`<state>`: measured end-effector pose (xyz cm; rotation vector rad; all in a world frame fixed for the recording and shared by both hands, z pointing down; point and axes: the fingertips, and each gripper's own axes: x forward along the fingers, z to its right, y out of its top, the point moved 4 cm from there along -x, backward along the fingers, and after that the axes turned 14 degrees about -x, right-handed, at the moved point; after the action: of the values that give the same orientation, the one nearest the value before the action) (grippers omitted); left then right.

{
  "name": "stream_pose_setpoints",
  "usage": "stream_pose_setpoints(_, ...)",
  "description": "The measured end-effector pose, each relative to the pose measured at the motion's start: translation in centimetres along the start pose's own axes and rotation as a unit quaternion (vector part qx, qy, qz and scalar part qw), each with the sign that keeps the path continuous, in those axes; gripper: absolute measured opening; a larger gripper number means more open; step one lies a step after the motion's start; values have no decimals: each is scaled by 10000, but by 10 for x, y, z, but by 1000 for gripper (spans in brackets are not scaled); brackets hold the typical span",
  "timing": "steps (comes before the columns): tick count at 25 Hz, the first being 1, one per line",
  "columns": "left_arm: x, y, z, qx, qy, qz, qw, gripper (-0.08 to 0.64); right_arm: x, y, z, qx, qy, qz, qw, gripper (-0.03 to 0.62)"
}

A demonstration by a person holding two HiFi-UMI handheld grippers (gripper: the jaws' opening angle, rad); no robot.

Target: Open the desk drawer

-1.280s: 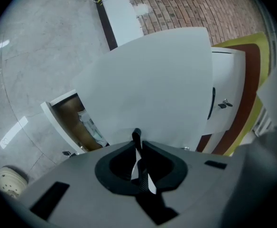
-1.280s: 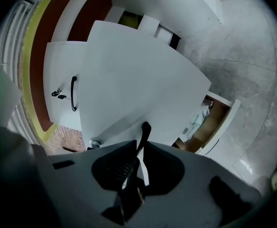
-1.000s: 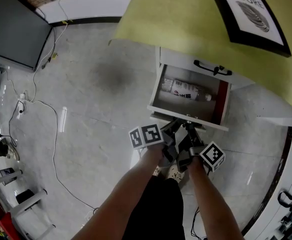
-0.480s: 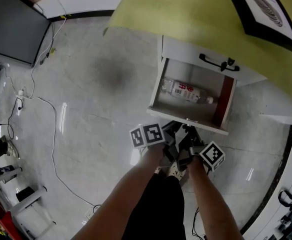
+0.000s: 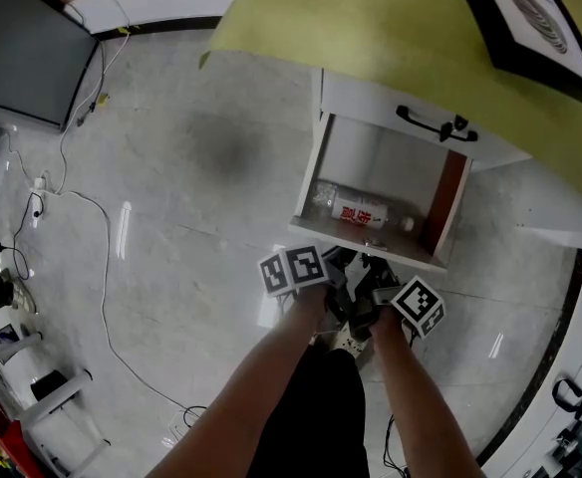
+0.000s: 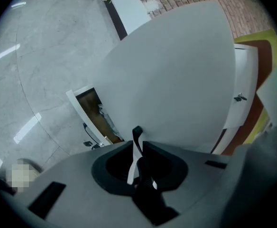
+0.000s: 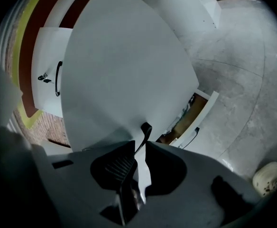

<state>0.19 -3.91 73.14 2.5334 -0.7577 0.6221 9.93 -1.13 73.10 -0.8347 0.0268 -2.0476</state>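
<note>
Grip: left hand-held gripper (image 5: 341,263) and right hand-held gripper (image 5: 375,270), side by side, both clamped on handle (image 6: 137,133).
Drawer (image 5: 311,172): directly ahead, handle crosswise.

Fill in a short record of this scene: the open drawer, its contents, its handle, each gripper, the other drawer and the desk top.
lower drawer: pulled out, open
contents: one bottle lying on its side
handle: black, on the drawer front
left gripper: shut on the handle
right gripper: shut on the same handle
upper drawer: closed, with its own black handle
desk top: yellow-green, with a black-framed print lying on it
</note>
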Motion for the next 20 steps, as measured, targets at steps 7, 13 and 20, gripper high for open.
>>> stream_pose_setpoints(7, -13, -4, -4, 136, 431, -91, 9989, 97, -7, -4, -11, -113, -105, -208, 9997, 103)
stream_pose_setpoints(13, -47, -18, -5, 137, 643, -201, 9976, 96, -36, -5, -23, -571, -208, -640, 9961, 107)
stream_pose_setpoints(20, -98, -40, 30, 273, 494, -281, 9980, 63, -84, 5, -59, -811, -134, -822, 9932, 107)
